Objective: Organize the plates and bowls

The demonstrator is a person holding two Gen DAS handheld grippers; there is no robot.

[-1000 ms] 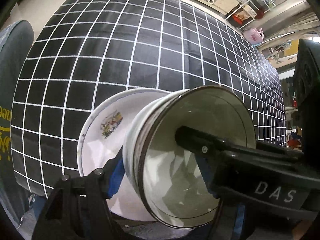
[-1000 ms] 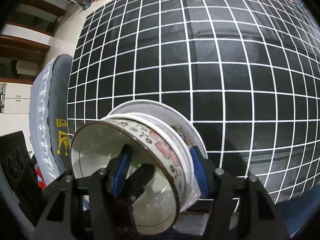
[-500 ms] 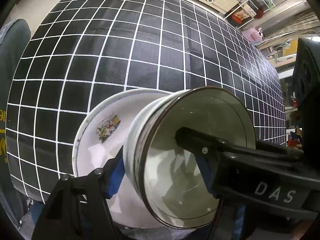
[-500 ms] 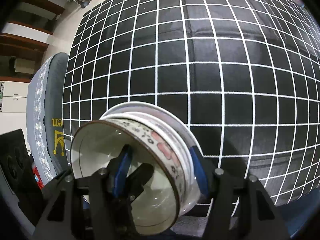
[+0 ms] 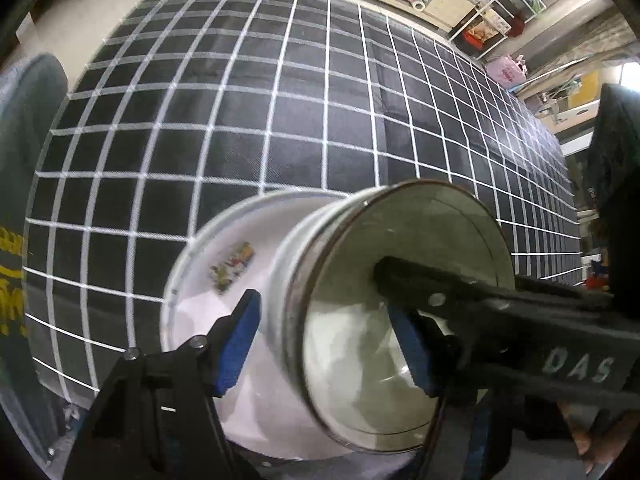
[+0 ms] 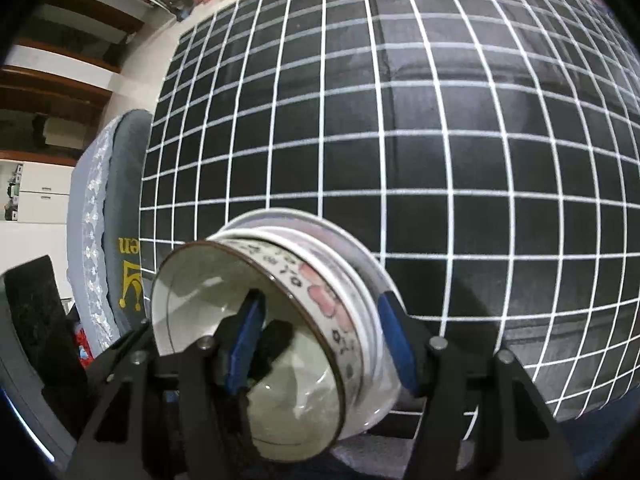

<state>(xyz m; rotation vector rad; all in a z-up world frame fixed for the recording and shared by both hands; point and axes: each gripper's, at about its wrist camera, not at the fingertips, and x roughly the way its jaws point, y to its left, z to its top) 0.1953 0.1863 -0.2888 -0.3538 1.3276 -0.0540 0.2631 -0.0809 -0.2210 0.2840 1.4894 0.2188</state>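
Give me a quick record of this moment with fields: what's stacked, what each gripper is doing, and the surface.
stack: white bowl with pink flower band, nested bowls beneath, on white plate with picture
left gripper: jaws clamped across bowl wall, one pad inside
right gripper: same grip, opposite side
surface: black cloth with white grid
stack pose: tilted, whether it rests on the cloth cannot be told

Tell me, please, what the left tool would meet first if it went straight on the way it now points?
The left tool straddles the bowl's wall, so its throat would meet the rim first; beyond lie the plate and checked cloth, though depth is unclear.
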